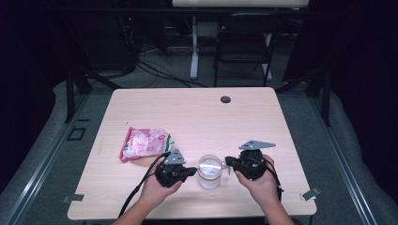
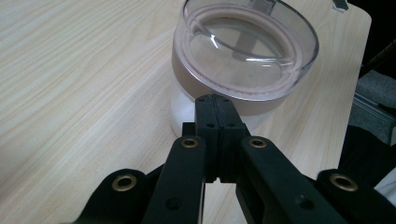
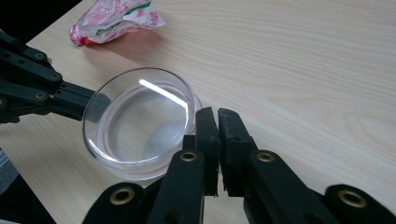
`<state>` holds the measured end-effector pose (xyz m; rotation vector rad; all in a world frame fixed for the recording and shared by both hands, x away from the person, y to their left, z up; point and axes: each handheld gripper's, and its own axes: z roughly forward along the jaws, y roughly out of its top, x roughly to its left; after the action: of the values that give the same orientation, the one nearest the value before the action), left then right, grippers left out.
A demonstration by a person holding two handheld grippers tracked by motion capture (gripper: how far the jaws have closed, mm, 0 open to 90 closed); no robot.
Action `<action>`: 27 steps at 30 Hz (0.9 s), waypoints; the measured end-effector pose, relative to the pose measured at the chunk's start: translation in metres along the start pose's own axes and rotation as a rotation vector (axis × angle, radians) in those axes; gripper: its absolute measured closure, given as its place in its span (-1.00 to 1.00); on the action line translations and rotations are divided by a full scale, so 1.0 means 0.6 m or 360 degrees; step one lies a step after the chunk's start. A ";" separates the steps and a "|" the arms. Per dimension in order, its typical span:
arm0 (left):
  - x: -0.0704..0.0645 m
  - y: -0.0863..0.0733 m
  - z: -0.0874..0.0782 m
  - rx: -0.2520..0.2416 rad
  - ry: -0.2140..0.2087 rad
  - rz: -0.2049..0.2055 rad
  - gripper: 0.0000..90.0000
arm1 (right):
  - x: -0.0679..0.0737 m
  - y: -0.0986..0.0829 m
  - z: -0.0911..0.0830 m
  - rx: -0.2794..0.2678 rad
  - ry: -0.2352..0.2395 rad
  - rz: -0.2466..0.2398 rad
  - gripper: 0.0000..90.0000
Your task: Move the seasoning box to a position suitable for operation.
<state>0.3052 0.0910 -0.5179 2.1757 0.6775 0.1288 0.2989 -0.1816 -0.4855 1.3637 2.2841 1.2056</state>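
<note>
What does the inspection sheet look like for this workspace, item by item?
Surface: light wooden table, a dark round cap near its far edge.
Job's things: clear jar with a transparent lid, upright at the near edge between the two tongs.
Clutter: pink and white snack bag lying flat, left of the jar and apart from it.
Grippers: left tongs shut, tips at the jar's side; right tongs nearly shut, beside the lid's rim, grip not clear.
Cables: black cable trailing from the left tongs over the near edge.
Surroundings: folding chair and floor cables behind the table, dark curtains around.
</note>
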 end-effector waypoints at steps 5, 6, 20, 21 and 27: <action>0.000 0.001 -0.002 0.0006 -0.0014 0.0001 1.00 | 0.000 0.000 -0.001 0.0006 -0.0001 -0.0008 0.94; 0.000 0.001 -0.002 0.0005 -0.0015 0.0001 1.00 | 0.000 0.000 -0.001 0.0007 -0.0001 -0.0007 0.94; 0.000 0.004 -0.008 -0.0019 -0.0027 -0.0006 1.00 | -0.003 -0.002 0.000 -0.0008 0.0014 0.0011 0.94; 0.000 0.004 -0.008 -0.0023 -0.0026 -0.0007 1.00 | -0.003 -0.002 0.000 -0.0008 0.0014 0.0011 0.94; -0.001 0.007 -0.013 -0.0053 -0.0027 -0.0017 1.00 | -0.002 -0.002 0.000 -0.0008 0.0009 0.0017 0.94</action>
<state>0.3041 0.0939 -0.5099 2.1390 0.6727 0.1150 0.2989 -0.1831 -0.4869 1.3741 2.2791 1.2194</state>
